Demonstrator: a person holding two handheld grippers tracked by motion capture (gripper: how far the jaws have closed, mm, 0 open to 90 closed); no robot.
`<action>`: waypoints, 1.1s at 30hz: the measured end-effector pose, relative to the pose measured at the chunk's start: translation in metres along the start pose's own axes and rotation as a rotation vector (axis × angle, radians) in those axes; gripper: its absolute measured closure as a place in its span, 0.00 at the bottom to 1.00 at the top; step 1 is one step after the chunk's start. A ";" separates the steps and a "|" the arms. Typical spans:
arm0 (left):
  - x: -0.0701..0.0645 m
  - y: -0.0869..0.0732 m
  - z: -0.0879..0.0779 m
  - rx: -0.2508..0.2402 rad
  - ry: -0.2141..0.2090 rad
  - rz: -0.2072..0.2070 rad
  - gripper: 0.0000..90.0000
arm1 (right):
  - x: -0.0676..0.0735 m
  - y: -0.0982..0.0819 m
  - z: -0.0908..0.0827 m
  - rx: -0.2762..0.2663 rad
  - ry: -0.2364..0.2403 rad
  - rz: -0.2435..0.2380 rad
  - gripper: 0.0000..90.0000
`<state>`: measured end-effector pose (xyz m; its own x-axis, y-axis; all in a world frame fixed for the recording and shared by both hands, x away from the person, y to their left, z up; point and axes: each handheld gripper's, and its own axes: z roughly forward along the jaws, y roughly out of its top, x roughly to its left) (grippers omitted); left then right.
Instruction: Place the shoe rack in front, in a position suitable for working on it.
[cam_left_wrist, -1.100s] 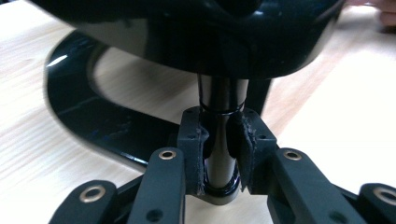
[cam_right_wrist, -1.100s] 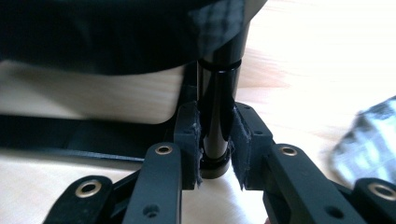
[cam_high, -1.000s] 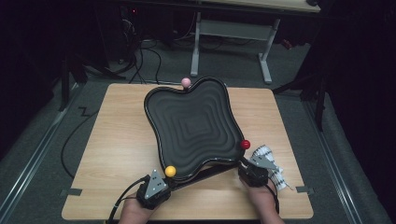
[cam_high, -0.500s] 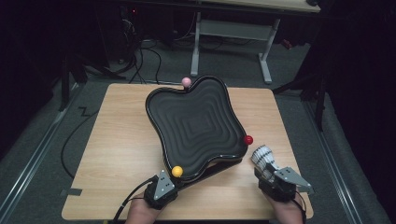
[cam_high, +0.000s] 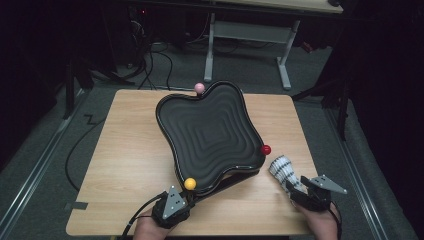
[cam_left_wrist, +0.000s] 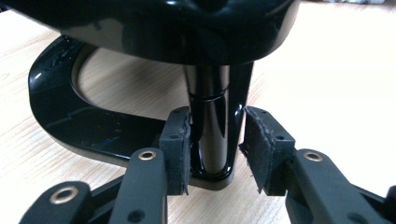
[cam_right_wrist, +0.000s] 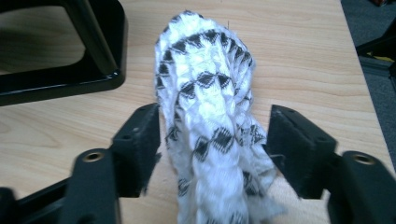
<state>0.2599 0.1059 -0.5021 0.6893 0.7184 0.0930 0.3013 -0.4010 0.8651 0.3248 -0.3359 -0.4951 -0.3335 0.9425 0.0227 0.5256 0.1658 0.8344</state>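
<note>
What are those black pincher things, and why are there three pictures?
A person sits at a wooden table and holds a grabbing tool in each hand. One camera looks down from above; the other two ride on the tools and look along their black tips. On the table stands a wavy black tray on a stand with a post, with yellow, red and pink balls at its edge. The left claw has just been opening; the post is between its tips, with a gap on one side. The right claw has just been opening too, around a black-and-white cloth lying on the table.
</note>
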 end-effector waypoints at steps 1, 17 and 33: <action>0.002 -0.001 0.001 -0.002 -0.007 -0.020 0.68 | -0.001 0.001 0.003 0.002 -0.009 -0.003 0.48; 0.003 -0.001 0.006 -0.022 -0.034 -0.037 0.82 | 0.008 -0.004 0.013 0.003 -0.042 -0.038 0.89; -0.013 0.001 0.009 -0.024 -0.067 0.018 0.81 | 0.082 0.071 -0.039 -0.516 0.048 -0.011 0.88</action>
<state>0.2572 0.0911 -0.5064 0.7376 0.6710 0.0758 0.2731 -0.3991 0.8753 0.3048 -0.2582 -0.4125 -0.3785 0.9252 0.0279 0.0717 -0.0007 0.9974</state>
